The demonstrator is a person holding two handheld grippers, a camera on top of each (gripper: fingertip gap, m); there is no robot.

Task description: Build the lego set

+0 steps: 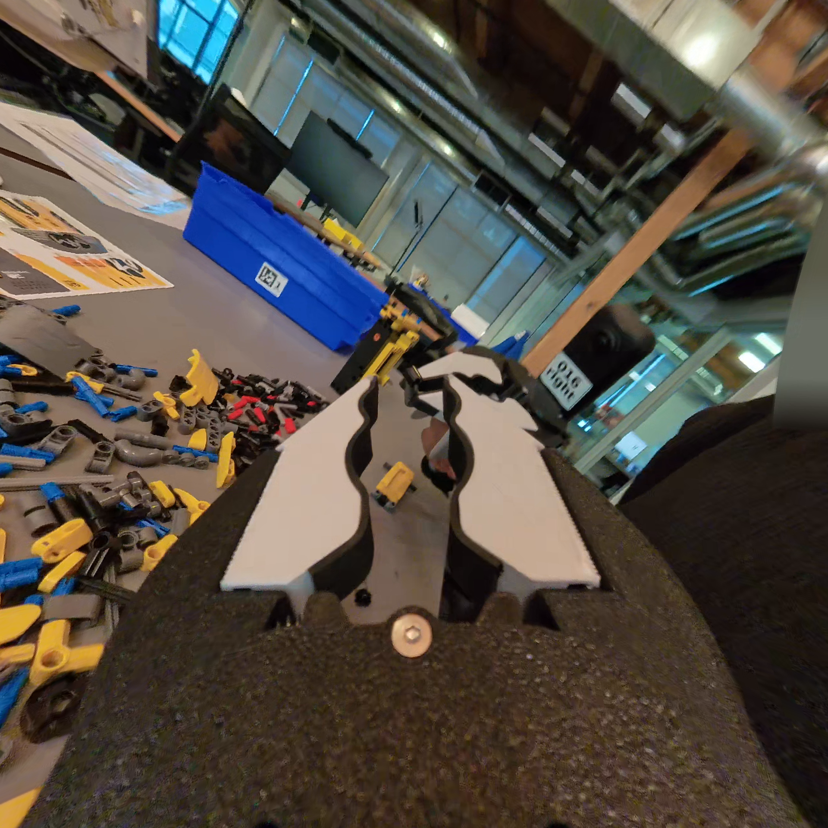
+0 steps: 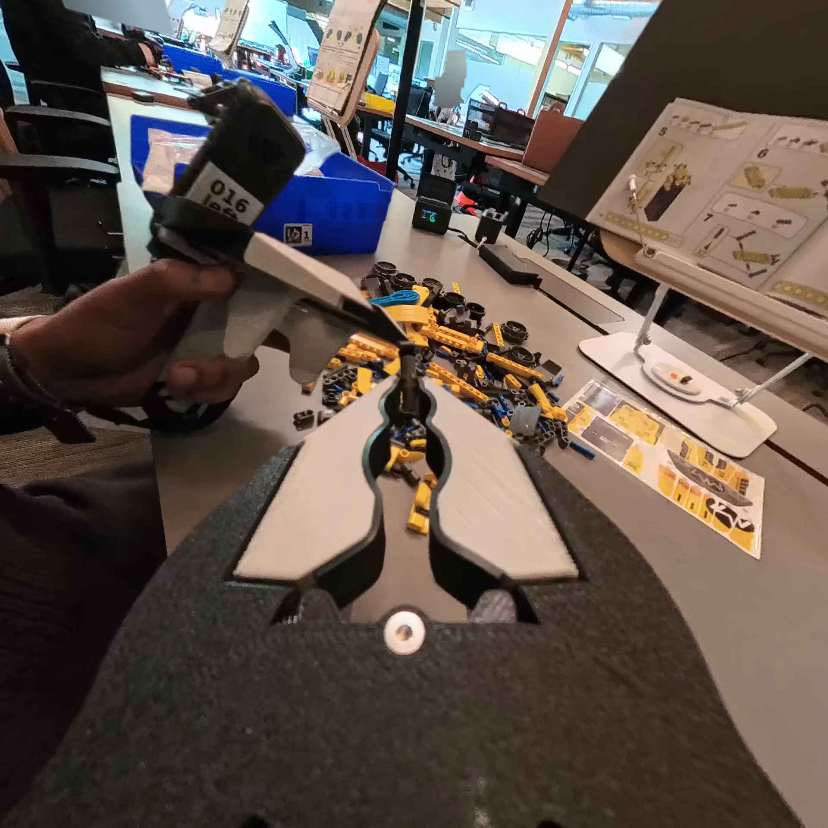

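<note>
You hold two grippers over one grey counter [image 2: 672, 627]. Your right gripper [image 2: 407, 383] has its jaws clamped on one short black part [image 2: 407, 358], which stands up out of the tips, raised above the counter. Your left gripper [image 1: 410, 385] comes in from the left in your hand [image 2: 134, 331]. Its jaws are apart, with the tips right at the top end of that black part; whether they touch it, you cannot tell.

Below lies one loose pile [image 2: 470, 358] of yellow, black, blue and grey parts, too many to count, with a few red ones. One yellow piece [image 1: 392, 484] lies apart from it, seen between the left fingers. One yellow-and-black assembly [image 1: 385, 349] stands beyond the tips.

There is one blue bin [image 2: 331, 201] at the far edge, one sticker sheet [image 2: 663, 466] flat to the right, and one open booklet [image 2: 717, 192] on one white stand [image 2: 672, 381].

The room is an open workshop with more desks, glass partitions, ceiling ducts and a wooden beam.
</note>
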